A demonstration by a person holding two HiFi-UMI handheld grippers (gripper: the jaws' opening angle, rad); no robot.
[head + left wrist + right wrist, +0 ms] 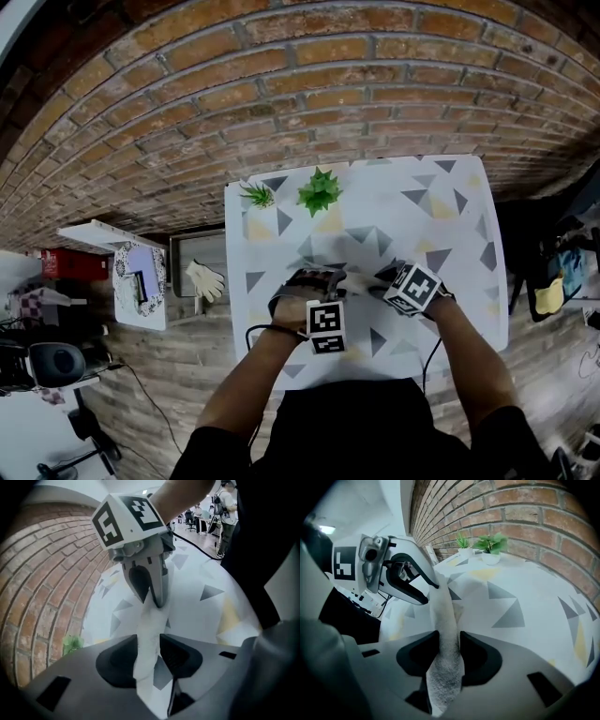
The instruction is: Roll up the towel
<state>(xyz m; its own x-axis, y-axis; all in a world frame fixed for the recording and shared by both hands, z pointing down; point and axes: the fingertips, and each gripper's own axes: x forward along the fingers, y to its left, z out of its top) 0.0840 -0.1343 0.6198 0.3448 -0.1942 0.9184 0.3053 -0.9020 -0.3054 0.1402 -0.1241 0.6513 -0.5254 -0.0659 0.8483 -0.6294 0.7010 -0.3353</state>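
The white towel (362, 284) is a narrow rolled strip stretched between my two grippers over the near middle of the triangle-patterned table (441, 216). In the left gripper view the towel (149, 632) fills the gap of my left gripper (149, 649), whose pads press on it. Its far end runs into the tips of the right gripper (151, 595). The right gripper view shows the towel (446, 620) packed between the pads of my right gripper (449, 654). From there it rises to the left gripper (429, 592). Both hands sit close together in the head view.
Two small green potted plants (320, 190) (258, 195) stand at the table's far edge against the brick wall (281, 84). Left of the table lie a white glove (204, 279) and a shelf with boxes (139, 281). Dark furniture stands at the right.
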